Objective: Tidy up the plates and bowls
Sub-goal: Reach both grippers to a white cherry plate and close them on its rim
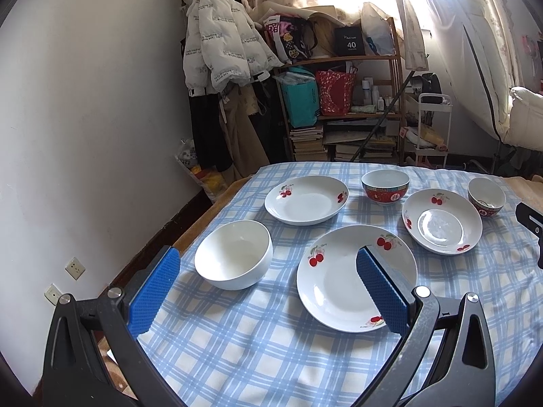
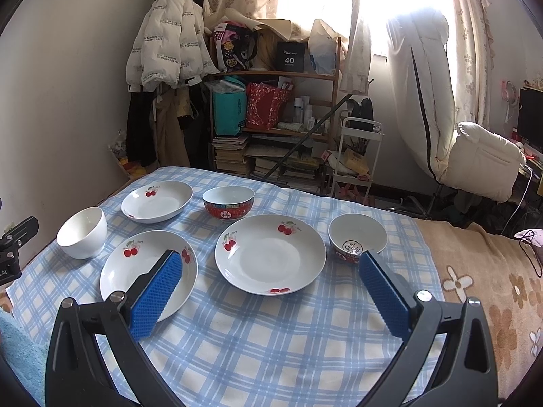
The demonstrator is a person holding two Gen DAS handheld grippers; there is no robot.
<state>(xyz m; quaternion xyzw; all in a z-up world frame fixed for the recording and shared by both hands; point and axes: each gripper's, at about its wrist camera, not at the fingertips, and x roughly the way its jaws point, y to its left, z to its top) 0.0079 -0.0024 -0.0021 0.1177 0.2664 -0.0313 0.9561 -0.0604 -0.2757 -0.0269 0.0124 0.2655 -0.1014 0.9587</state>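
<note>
Three white cherry-print plates lie on the blue checked cloth: a far left plate, a near plate, and a right plate. A plain white bowl stands at the left. One red patterned bowl sits at the back, another at the right. My left gripper hovers open over the white bowl and near plate. My right gripper hovers open above the right plate. Neither holds anything.
A brown flowered blanket covers the surface right of the cloth. Behind the table stand a cluttered wooden shelf, hanging coats and a white cart. The white wall runs close along the table's left side.
</note>
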